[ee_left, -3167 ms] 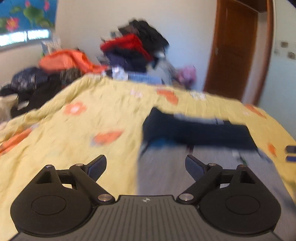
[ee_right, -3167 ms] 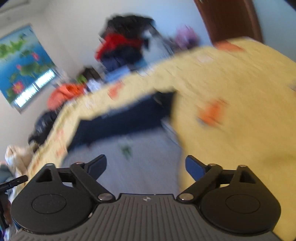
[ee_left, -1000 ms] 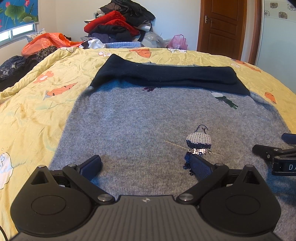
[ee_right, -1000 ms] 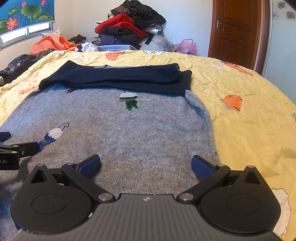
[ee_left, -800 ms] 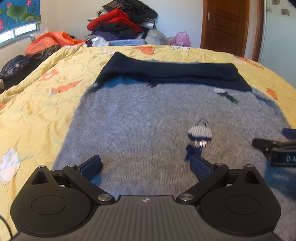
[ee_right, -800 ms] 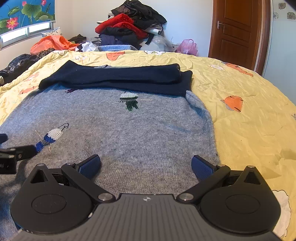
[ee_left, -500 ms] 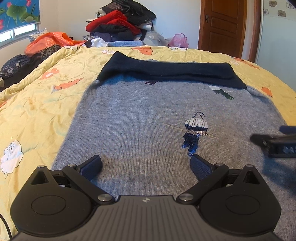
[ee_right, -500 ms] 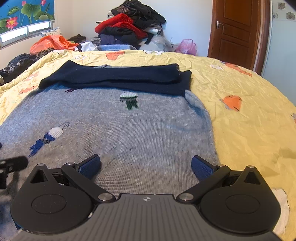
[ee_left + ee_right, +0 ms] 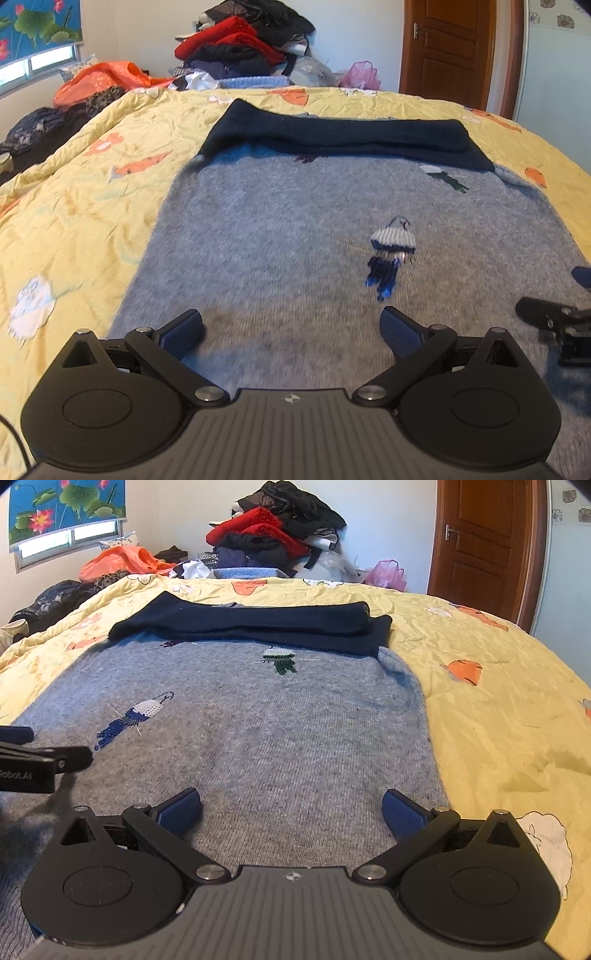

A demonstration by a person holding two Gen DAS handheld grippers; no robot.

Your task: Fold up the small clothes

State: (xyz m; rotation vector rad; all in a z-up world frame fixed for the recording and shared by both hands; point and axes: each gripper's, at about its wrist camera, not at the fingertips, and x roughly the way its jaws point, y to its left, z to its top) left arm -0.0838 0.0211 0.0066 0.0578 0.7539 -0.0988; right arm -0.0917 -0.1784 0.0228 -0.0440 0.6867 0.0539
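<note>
Grey knit sweater (image 9: 280, 236) lies flat on the yellow quilt (image 9: 92, 192), navy sleeves (image 9: 258, 622) folded across; left gripper (image 9: 291, 328) and right gripper (image 9: 291, 808) hover spread wide, empty.

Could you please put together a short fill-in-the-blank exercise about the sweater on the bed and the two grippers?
1. The grey sweater lies flat on a ____ quilt with orange motifs.
2. The dark navy sleeves are folded across the sweater's ____ end.
3. Both the left gripper and the right gripper have their jaws ____.
4. The pile of clothes is stacked against the far ____.

Missing words: yellow; far; open; wall
</note>
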